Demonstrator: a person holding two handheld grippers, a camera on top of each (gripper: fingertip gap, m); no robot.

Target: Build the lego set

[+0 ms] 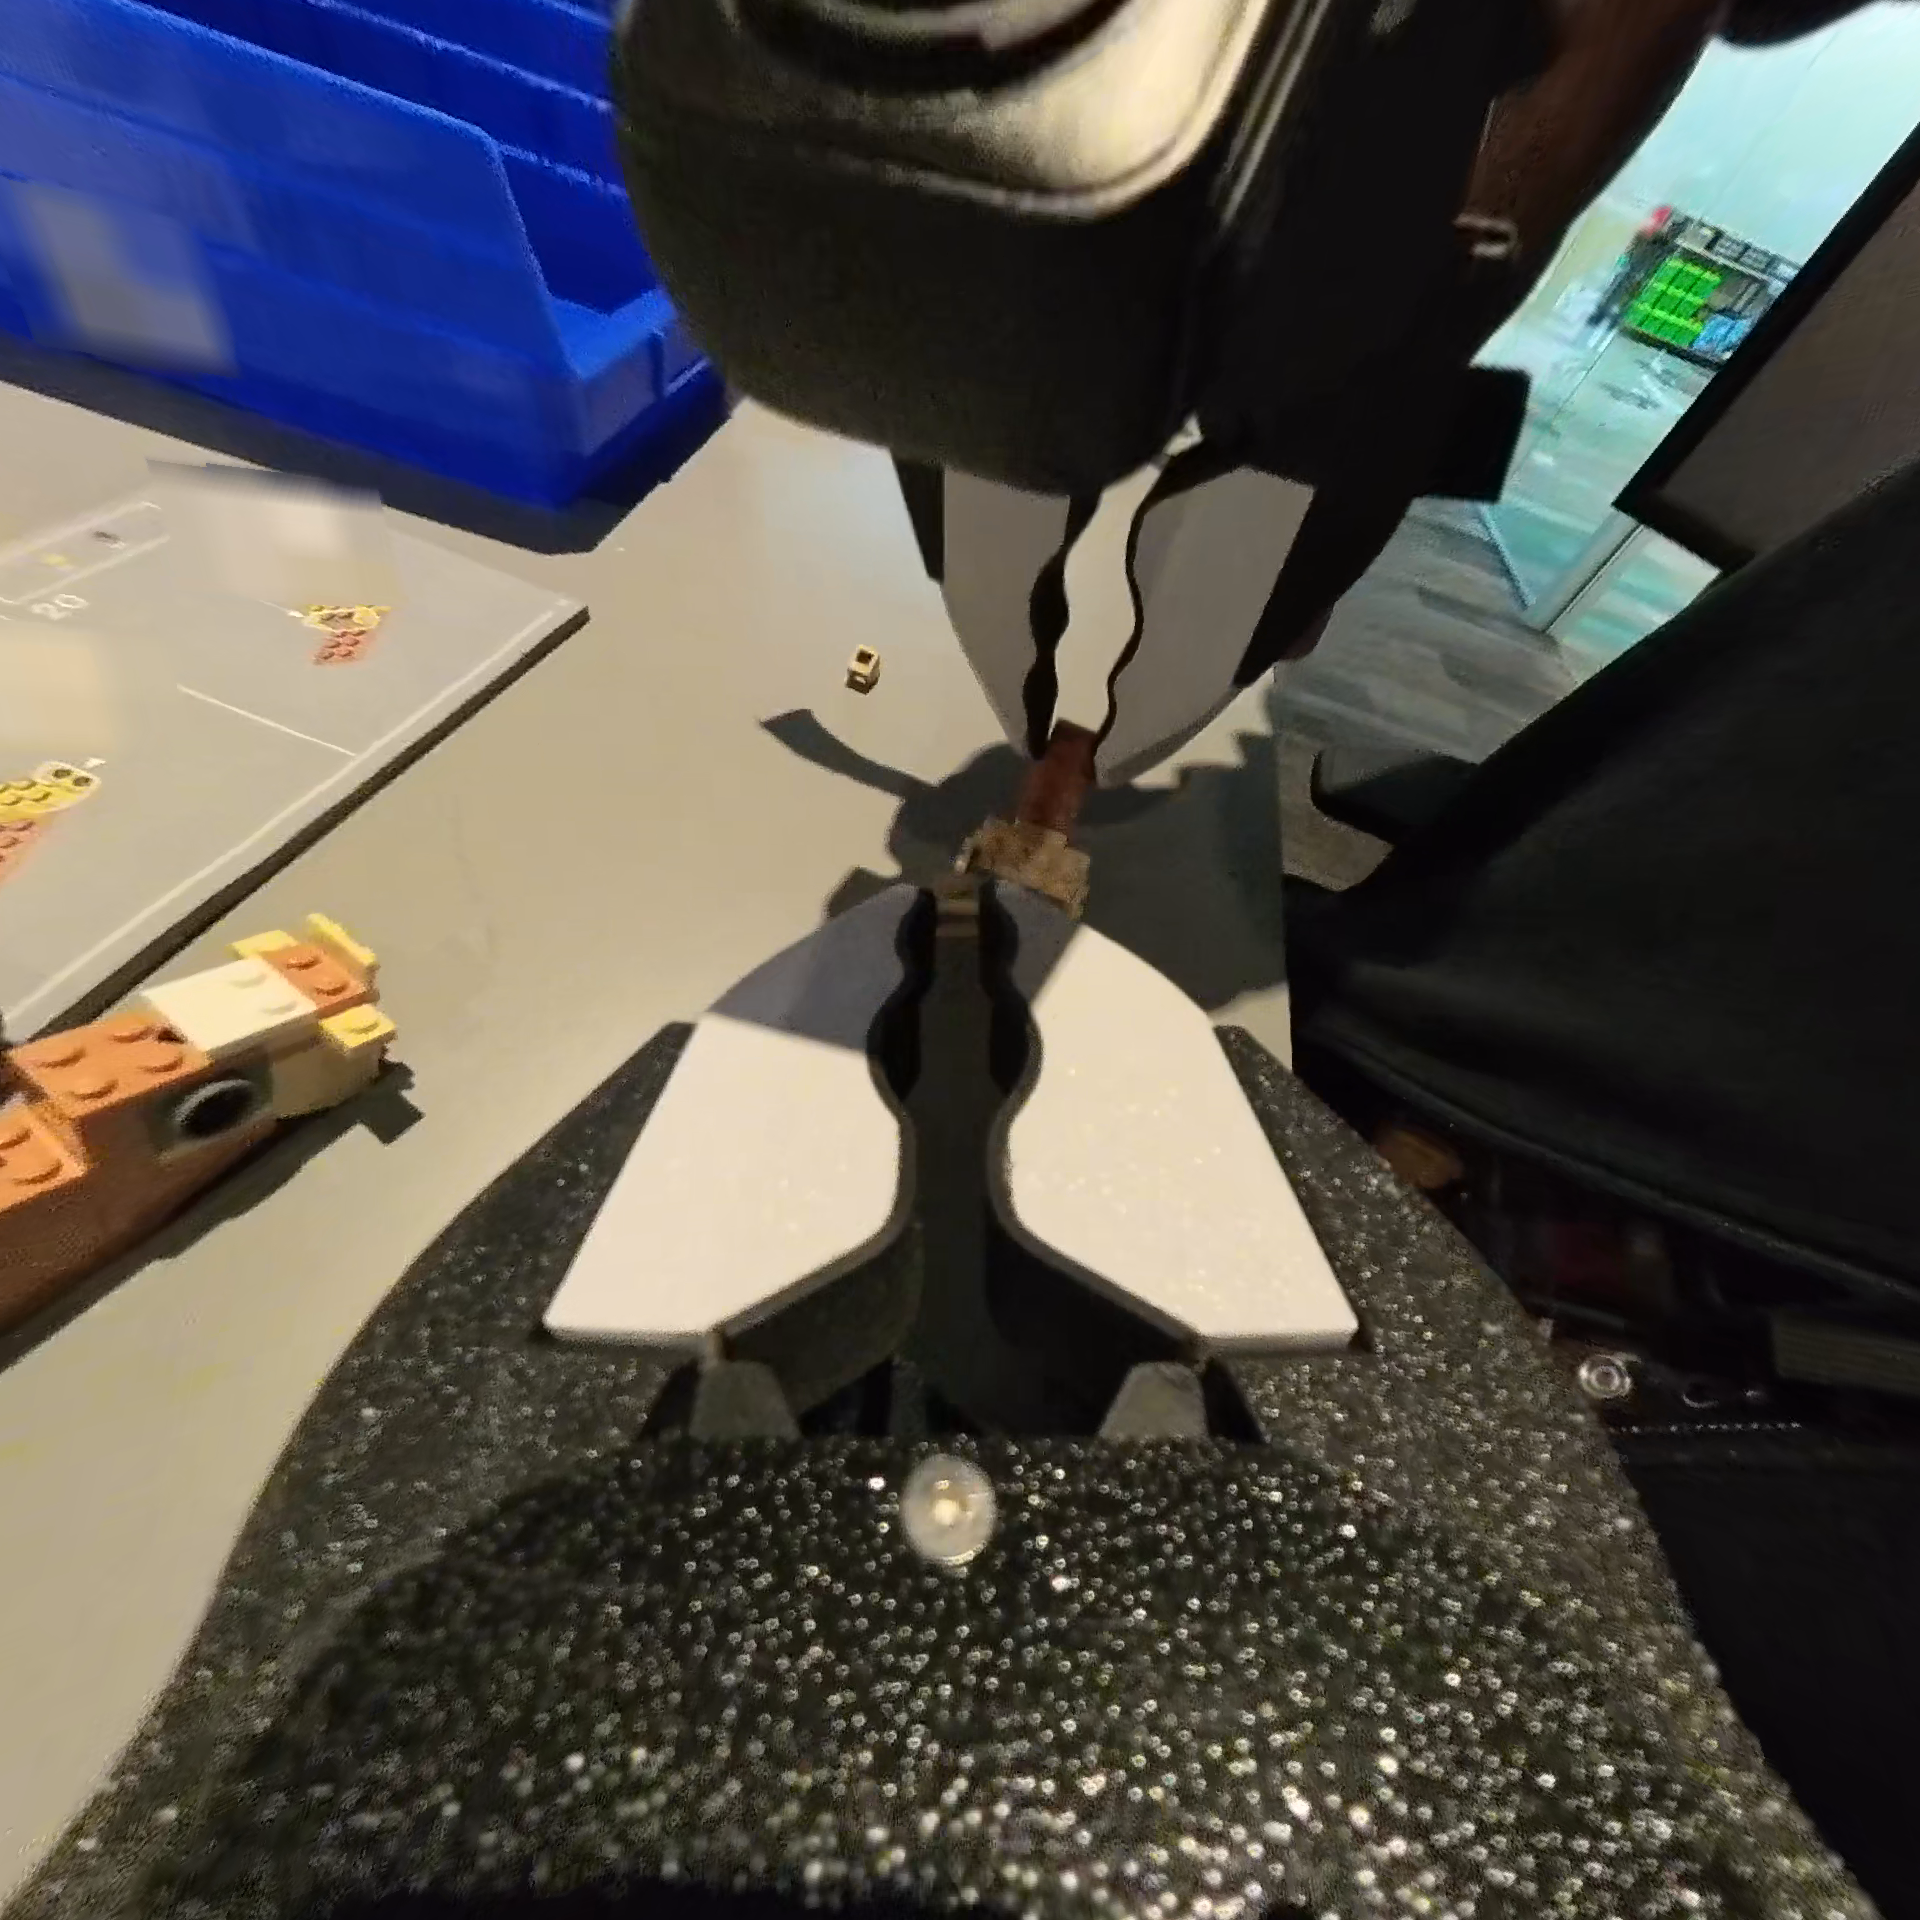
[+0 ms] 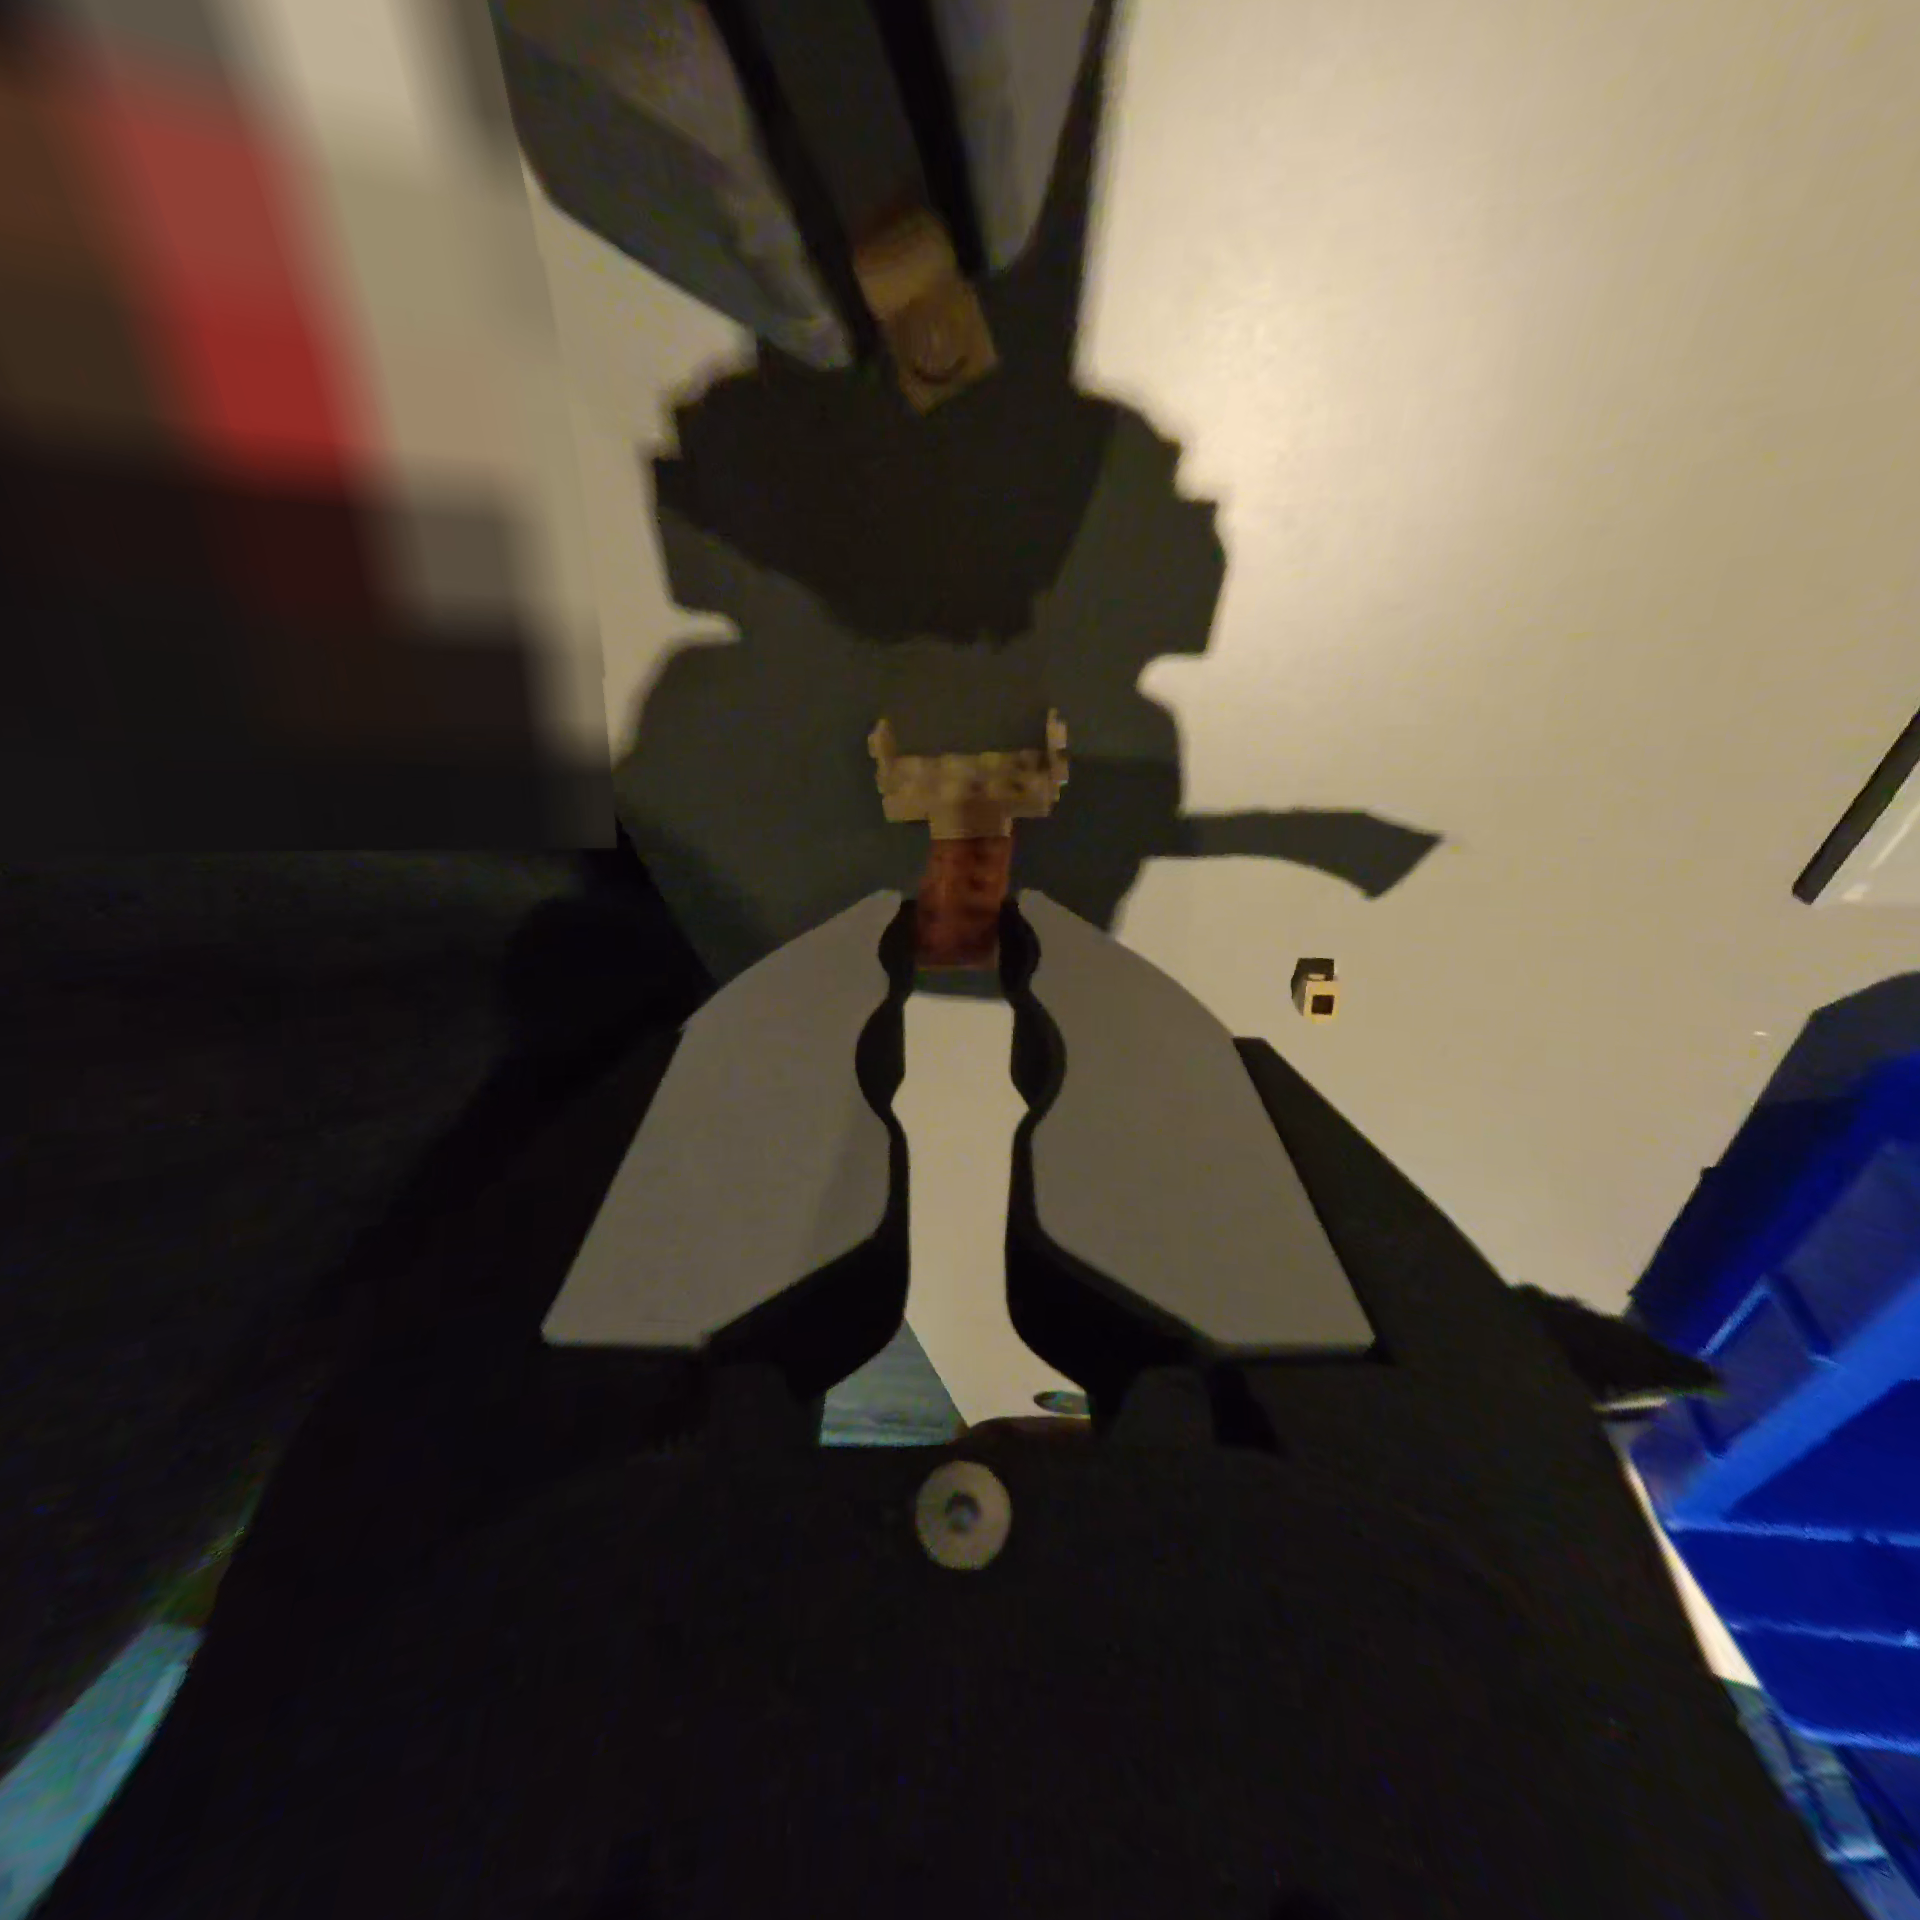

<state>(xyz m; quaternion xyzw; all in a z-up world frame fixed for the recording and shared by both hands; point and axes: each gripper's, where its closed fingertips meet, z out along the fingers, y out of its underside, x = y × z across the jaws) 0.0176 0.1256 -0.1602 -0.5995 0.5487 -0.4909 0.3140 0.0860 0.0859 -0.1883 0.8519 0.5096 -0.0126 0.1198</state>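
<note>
Left claw (image 1: 966,902) pinches tan piece (image 2: 920,312); right claw (image 2: 958,930) grips reddish-brown piece (image 2: 954,902).

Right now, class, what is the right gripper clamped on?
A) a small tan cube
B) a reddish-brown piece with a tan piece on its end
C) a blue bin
B: the right gripper pinches the reddish-brown piece; the tan cube lies loose on the table.
</note>
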